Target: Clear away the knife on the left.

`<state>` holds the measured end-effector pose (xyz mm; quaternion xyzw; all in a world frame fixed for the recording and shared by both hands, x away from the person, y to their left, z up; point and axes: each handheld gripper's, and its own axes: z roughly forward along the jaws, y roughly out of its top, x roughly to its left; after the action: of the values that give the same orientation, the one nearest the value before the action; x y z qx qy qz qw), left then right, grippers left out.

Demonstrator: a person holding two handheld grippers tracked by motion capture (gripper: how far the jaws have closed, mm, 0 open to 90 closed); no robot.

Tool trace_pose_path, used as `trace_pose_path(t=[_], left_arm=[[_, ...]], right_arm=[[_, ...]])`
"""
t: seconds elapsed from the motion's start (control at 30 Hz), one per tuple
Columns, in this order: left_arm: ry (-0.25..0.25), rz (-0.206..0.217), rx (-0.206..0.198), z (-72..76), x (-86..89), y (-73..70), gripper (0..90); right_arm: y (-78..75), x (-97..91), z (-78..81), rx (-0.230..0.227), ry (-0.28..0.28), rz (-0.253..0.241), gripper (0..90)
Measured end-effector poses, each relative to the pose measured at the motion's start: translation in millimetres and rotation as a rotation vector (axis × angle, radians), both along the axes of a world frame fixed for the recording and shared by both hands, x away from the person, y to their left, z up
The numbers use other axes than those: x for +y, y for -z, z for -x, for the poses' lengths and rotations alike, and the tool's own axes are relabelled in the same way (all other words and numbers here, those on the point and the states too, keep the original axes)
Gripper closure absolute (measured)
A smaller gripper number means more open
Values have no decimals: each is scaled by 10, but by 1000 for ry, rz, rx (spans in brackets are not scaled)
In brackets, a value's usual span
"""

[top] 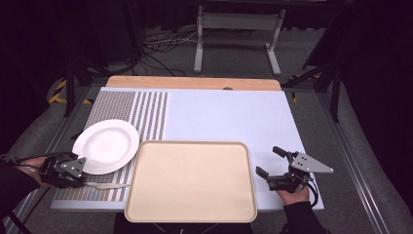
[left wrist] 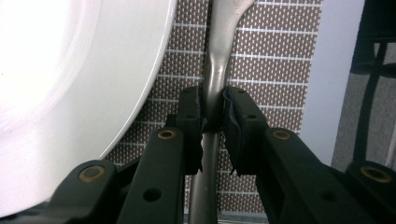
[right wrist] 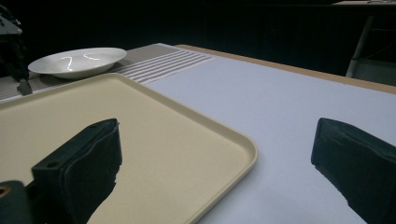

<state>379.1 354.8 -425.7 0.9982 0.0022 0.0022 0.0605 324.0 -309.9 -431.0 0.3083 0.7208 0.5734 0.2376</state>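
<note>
1. High view: a person's left hand holds the left gripper [top: 84,181] low over the striped placemat [top: 127,108] at the counter's [top: 229,114] near left corner, its fingers at the handle end of a metal knife [top: 108,185]. The knife lies flat on the placemat, just below the white plate [top: 105,145] and just left of the beige tray [top: 191,181], its tip pointing toward the tray. The tray sits at the counter's near edge, between the two hands. The right gripper [top: 272,161] rests on the bare counter just right of the tray, held by the person's right hand [top: 293,195], its fingers spread apart with nothing between them.

2. Left gripper view: the two black fingers [left wrist: 239,126] are clamped on the knife's slim handle [left wrist: 214,88], pads pressing it from both sides. The knife runs up the middle over the woven placemat [left wrist: 275,56]. The plate's rim [left wrist: 116,79] curves just beside it on the left, apart from the handle.

3. Right gripper view: the fingers [right wrist: 88,168] stand wide apart over the tray's corner [right wrist: 219,154] and the pale counter [right wrist: 280,107]. The plate [right wrist: 77,61] sits on the placemat at far left, beyond the tray.
</note>
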Motion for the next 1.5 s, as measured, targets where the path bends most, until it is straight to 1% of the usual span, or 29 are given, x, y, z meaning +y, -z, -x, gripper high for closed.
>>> trace_pose_path(t=[0.03, 0.07, 0.13, 0.2, 0.23, 0.37, 0.4, 0.43, 0.5, 0.57, 0.67, 0.7, 0.8, 0.97, 1.03, 1.17, 1.23, 1.27, 1.3, 1.33, 1.37, 1.4, 1.43, 1.47, 1.5], left_arm=[[0, 0, 0, 0, 0, 0, 782], [13, -5, -1, -10, -2, -3, 793], [18, -13, 11, -34, -13, -5, 794], [12, -17, 12, -28, -10, -7, 795], [17, -9, 13, -33, -11, -2, 795], [14, -16, 12, -29, -10, -7, 795], [20, -12, 9, -30, -19, -5, 795], [20, -13, 10, -31, -23, -4, 795], [18, -20, 14, -36, -24, -6, 795], [19, -17, 16, -39, -20, -6, 795], [10, -18, 16, -36, -16, -8, 795], [11, -12, 16, -38, -15, -5, 795], [-11, -1, 23, -42, -1, -1, 795], [-17, 2, 30, -46, 4, -2, 796], [-10, 0, 21, -41, 1, -4, 796], [-14, -8, 5, -12, 3, -18, 797], [-15, -8, 2, -3, 9, -30, 797], [-23, -2, -11, 15, 15, -62, 798], [-23, -2, -11, 15, 15, -62, 798], [-19, 13, -3, 29, 16, -83, 798], [-12, 25, -11, 45, 8, -105, 798], [-10, 29, -11, 61, 2, -133, 798], [-4, 33, -21, 79, -8, -164, 798], [-10, 44, -23, 95, -15, -193, 798], [-1, 54, -38, 104, -19, -254, 798]], right_arm=[[0, -4, 1, -1, 2, -3, 25], [0, -7, 0, -3, 3, -6, 25], [0, -14, -2, -7, 1, -8, 25], [0, -17, 0, -4, 2, -7, 25], [0, -18, 1, -3, 2, -8, 25], [5, -30, 2, -4, 2, -17, 25], [4, -35, 1, -2, 2, -20, 25], [4, -40, 3, 0, 4, -29, 25], [1, -44, 5, -4, 6, -30, 25], [0, -44, 5, -3, 7, -31, 25], [0, -38, 7, -1, 9, -27, 25], [1, -37, 6, -1, 9, -27, 25], [3, -37, 4, -1, 7, -25, 25], [5, -42, 0, -1, 6, -30, 25], [7, -42, -3, 0, 6, -29, 25], [5, -41, -2, -1, 6, -31, 25], [5, -42, -2, -1, 6, -32, 25], [5, -39, -1, 0, 5, -32, 25], [5, -39, -1, 0, 5, -32, 25], [4, -40, -1, 0, 6, -32, 25], [4, -40, -1, 0, 6, -33, 25], [5, -42, -1, 0, 5, -33, 25], [7, -42, -4, 0, 6, -34, 25], [7, -41, -3, 4, 7, -35, 25], [7, -41, -4, 3, 7, -34, 25]])
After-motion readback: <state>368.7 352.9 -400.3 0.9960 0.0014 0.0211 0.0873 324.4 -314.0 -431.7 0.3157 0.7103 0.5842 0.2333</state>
